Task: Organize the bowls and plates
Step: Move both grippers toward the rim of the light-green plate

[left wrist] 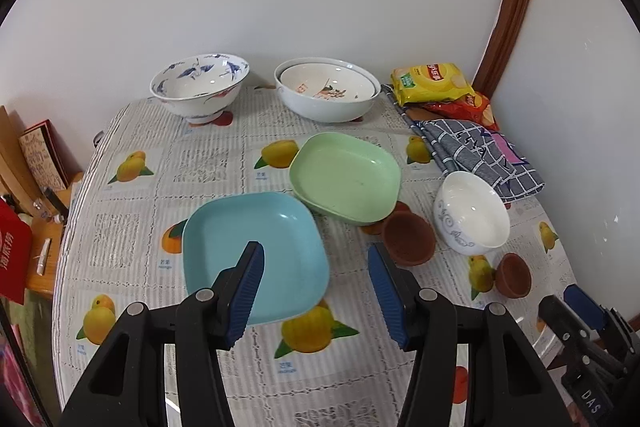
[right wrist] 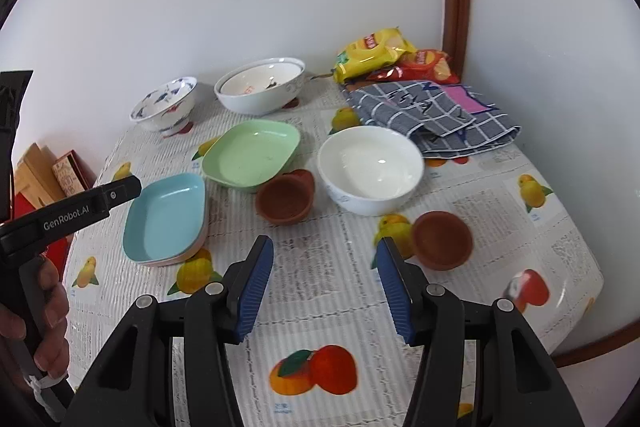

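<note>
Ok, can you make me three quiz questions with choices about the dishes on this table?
1. Where is the square green plastic plate?
A. behind the square blue plastic plate
B. on the checked cloth
C. inside a bowl

2. How many small brown clay cups can you see?
A. one
B. three
C. five

3. What is the right hand-held gripper doing?
A. squeezing a cup
B. holding a plate
C. open, holding nothing

Answers:
1 A, it sits just beyond the blue one.
2 B, two nested, one alone.
3 C, only tablecloth shows between its fingers.

Two plates (left wrist: 256,247) — four bowls (left wrist: 472,213), two cups (left wrist: 408,237).
</note>
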Tool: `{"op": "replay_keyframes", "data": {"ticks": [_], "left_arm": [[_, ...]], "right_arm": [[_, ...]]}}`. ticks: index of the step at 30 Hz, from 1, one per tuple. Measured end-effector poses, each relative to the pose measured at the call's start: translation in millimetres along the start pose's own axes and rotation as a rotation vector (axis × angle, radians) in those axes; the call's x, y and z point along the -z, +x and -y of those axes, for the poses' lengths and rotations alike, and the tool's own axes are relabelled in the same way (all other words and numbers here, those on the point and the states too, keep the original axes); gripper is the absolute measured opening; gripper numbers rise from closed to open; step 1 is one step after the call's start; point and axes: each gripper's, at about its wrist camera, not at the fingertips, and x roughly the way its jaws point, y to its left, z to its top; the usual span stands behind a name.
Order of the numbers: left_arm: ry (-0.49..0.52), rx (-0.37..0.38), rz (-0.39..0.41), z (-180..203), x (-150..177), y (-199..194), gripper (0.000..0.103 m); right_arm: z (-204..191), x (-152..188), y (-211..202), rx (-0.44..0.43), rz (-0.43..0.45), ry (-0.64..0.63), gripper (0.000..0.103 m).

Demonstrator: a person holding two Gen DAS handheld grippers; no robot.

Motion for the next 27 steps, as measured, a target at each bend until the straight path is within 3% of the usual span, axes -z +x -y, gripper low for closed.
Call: {"op": "replay_keyframes", "data": {"ticks": [5, 11, 23, 27], "left_arm": [[0.009, -0.026, 0.012, 12.5, -7.6, -5.4, 0.052], [0.013, -0.034, -0.009, 13.7, -22.8, 3.2, 0.052], [0.051, -0.134, -0.032, -0.9, -53.8, 58.2, 0.052], [0.029, -0.129, -0.059, -11.9, -61.3, 81.4, 0.052]], "right_arm": [[18.9, -11.0, -6.1, -0.035, 0.014, 0.036, 0.053], [12.9, -28.5, 8.3, -0.084, -0.001, 0.017, 0.053], [-17.1, -78.0, 74.9, -0.134, -0.008, -0.035, 0.053], [-27.1, -89.1, 102.4, -0.146, -0.026, -0.047, 0.053]]}}
